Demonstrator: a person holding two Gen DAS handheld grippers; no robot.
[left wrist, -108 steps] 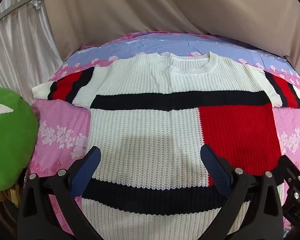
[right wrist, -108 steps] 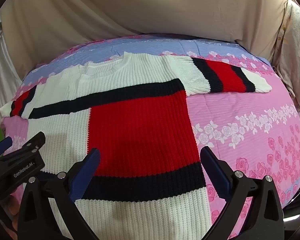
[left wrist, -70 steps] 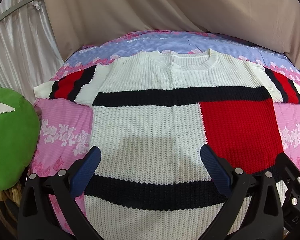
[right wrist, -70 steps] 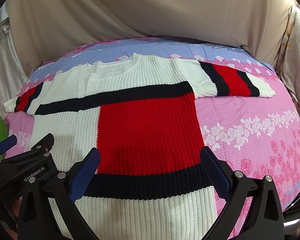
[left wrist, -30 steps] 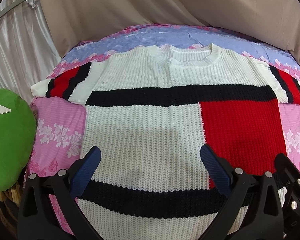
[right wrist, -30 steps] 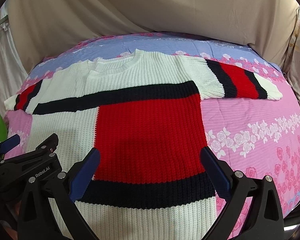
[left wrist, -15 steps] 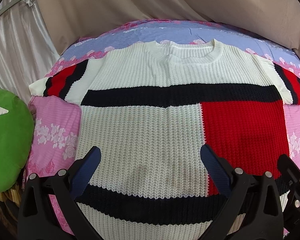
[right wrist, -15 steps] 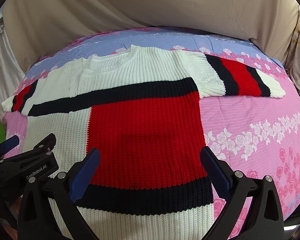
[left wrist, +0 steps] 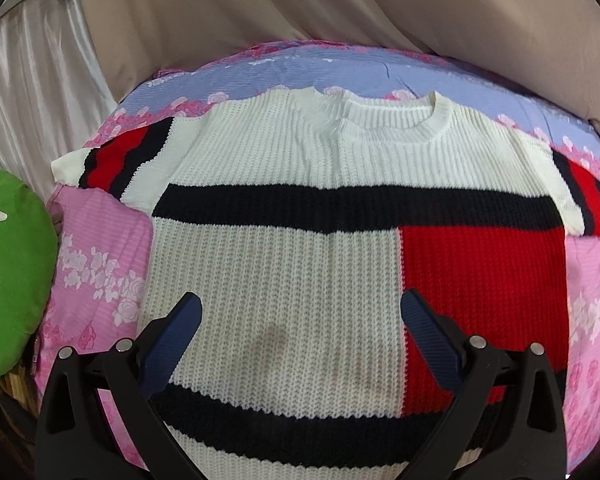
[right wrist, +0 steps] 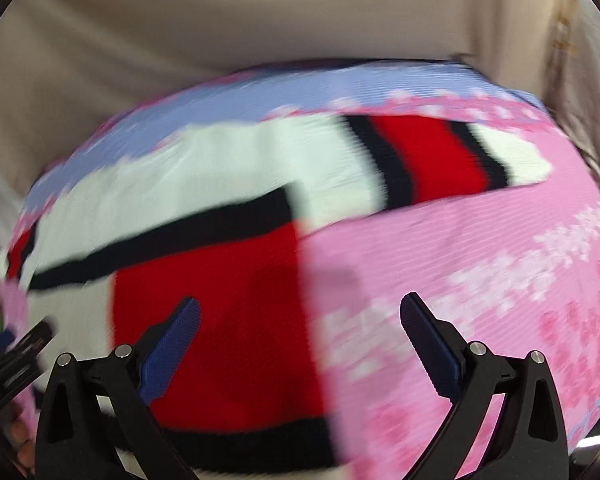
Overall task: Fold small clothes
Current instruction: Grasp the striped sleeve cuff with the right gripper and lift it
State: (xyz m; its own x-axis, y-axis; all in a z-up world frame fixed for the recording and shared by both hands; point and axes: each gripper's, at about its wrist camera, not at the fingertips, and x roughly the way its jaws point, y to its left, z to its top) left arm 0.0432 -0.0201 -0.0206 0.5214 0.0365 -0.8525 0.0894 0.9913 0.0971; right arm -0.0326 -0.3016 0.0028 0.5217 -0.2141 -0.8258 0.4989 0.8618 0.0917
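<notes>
A knit sweater [left wrist: 284, 248], white with navy stripes and a red block, lies flat on the bed with both short sleeves spread out. My left gripper [left wrist: 300, 320] is open and empty over its lower white part. My right gripper [right wrist: 300, 320] is open and empty over the sweater's right side edge, where the red block [right wrist: 220, 300] meets the sheet. The right sleeve [right wrist: 432, 160] lies ahead of it. The right wrist view is motion blurred. The left gripper's body [right wrist: 16, 352] shows at that view's left edge.
The bed has a pink floral sheet [left wrist: 96, 256] with a lilac band [left wrist: 340, 68] at the far side. A green cushion [left wrist: 8, 272] sits at the left edge. Beige curtain [left wrist: 300, 4] hangs behind the bed.
My right gripper has swung quickly to the right, so the sweater's side edge and right sleeve are now centred. My left gripper has crept slightly forward and lower over the sweater.
</notes>
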